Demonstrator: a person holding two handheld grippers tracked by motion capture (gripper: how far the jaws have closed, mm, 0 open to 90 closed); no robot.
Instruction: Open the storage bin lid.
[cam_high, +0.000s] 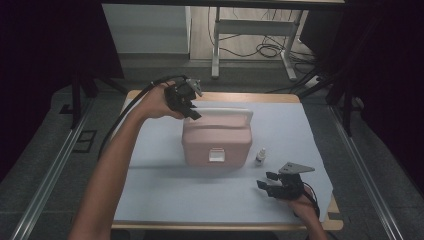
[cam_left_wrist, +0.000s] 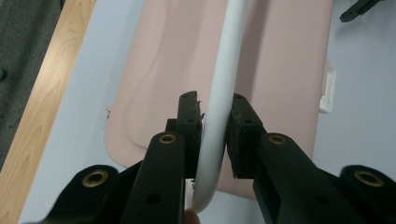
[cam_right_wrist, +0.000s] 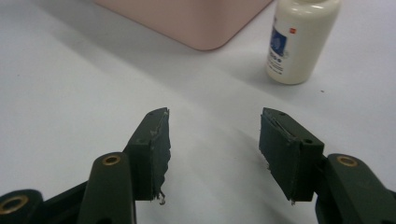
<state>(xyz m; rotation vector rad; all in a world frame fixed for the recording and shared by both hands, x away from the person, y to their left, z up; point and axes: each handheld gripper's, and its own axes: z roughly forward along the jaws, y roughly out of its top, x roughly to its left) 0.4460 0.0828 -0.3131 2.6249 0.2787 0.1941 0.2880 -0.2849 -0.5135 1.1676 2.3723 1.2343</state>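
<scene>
at the middle of the white table (cam_high: 165, 195) stands the pink box (cam_high: 216, 145), lid down and latch closed, so lifting or opening is still ahead. its white handle (cam_left_wrist: 219, 116) is clamped between the pads of the left gripper (cam_left_wrist: 215, 135). the right gripper (cam_right_wrist: 214, 154) gapes empty near the small bottle (cam_right_wrist: 299, 39).

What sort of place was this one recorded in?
Probably a lab or workshop recording station: a wooden table under a pale sheet, dark curtains at both sides, and loose cables on the floor beneath a metal-legged desk behind.
</scene>
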